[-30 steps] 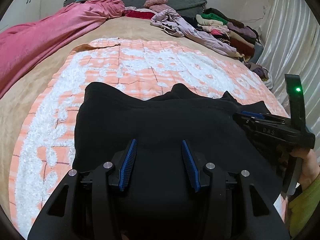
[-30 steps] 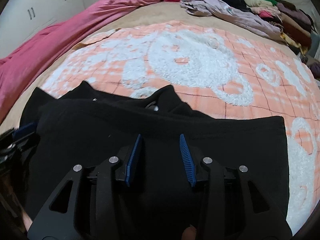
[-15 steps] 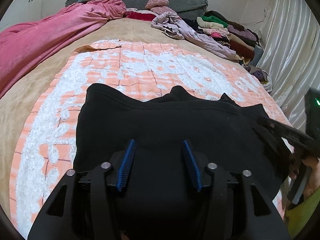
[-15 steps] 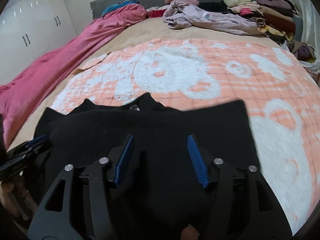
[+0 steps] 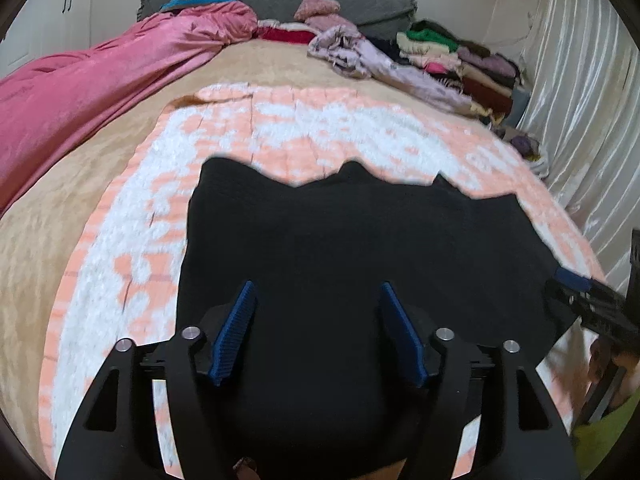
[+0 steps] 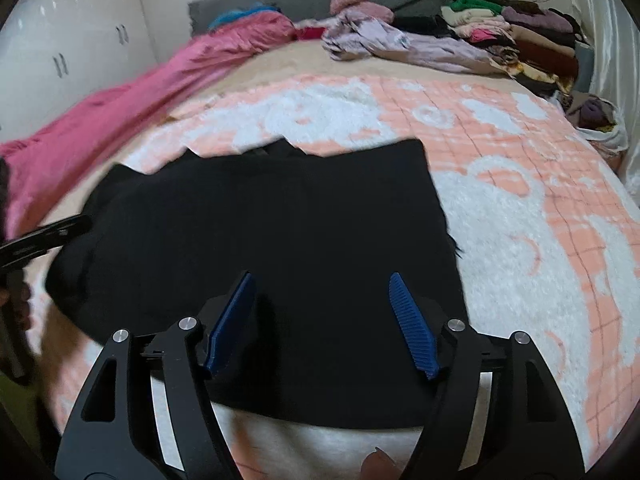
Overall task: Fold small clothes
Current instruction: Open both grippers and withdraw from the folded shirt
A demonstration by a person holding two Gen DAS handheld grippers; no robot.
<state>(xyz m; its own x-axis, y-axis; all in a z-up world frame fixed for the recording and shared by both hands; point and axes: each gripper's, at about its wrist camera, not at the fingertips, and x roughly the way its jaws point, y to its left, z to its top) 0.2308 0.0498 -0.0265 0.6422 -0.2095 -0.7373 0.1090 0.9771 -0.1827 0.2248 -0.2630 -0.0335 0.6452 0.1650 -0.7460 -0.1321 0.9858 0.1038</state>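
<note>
A black knitted garment (image 5: 360, 248) lies spread flat on a peach and white fluffy blanket (image 5: 304, 128), which covers the middle of a bed with a tan sheet (image 5: 48, 216). The left tool (image 5: 316, 332) hangs over the near part of the black garment; its two blue ribbed fingers (image 5: 236, 332) stand wide apart and hold nothing. The right tool (image 6: 320, 324) also hangs over the near part of the same garment (image 6: 280, 220), its blue fingers (image 6: 412, 328) spread apart too, with only black cloth between them and no grip on it. In the left wrist view the right tool shows at the right edge of the garment, dark and blurred. In the right wrist view the left tool shows as a black piece at the left edge of the garment. Beyond the garment's far edge, a pink shiny cover (image 5: 100, 84) lies along the left side of the bed. Farther from the garment, at the head of the bed, there is a pile of loose lilac clothes (image 6: 392, 44) and, right of it, a stack of folded clothes (image 6: 516, 36) in many colours.
</note>
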